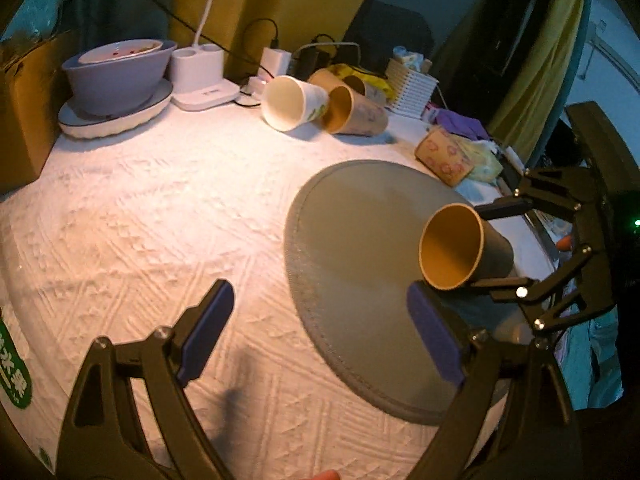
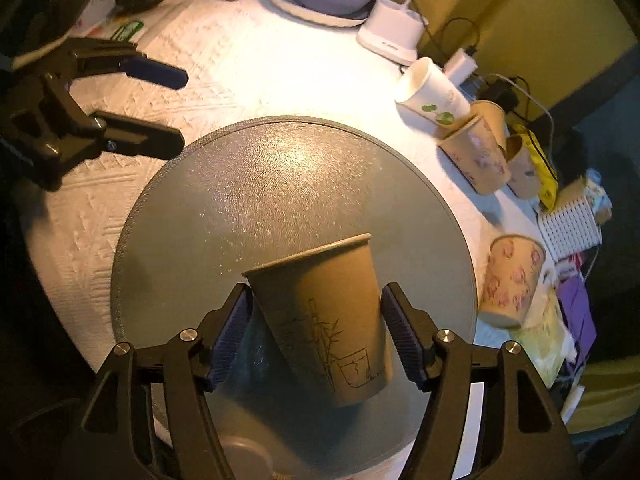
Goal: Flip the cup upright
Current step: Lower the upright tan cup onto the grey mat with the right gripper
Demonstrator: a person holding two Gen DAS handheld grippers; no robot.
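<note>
A brown paper cup [image 2: 324,316] with a bamboo drawing is held on its side above the round grey mat [image 2: 248,184], its open mouth pointing away from the right wrist camera. My right gripper [image 2: 316,336] is shut on the cup, pads on both sides of its wall. In the left wrist view the same cup [image 1: 460,252] shows its open mouth, held by the right gripper [image 1: 504,244] over the mat [image 1: 360,240]. My left gripper [image 1: 320,336] is open and empty, above the cloth at the mat's left edge; it also shows in the right wrist view [image 2: 160,104].
A white textured cloth [image 1: 160,200] covers the table. Several other paper cups [image 1: 320,104] lie on their sides at the back, one pink-patterned cup [image 2: 512,280] beside the mat. Stacked bowls [image 1: 116,76], a white charger base [image 1: 200,76], cables and clutter line the far edge.
</note>
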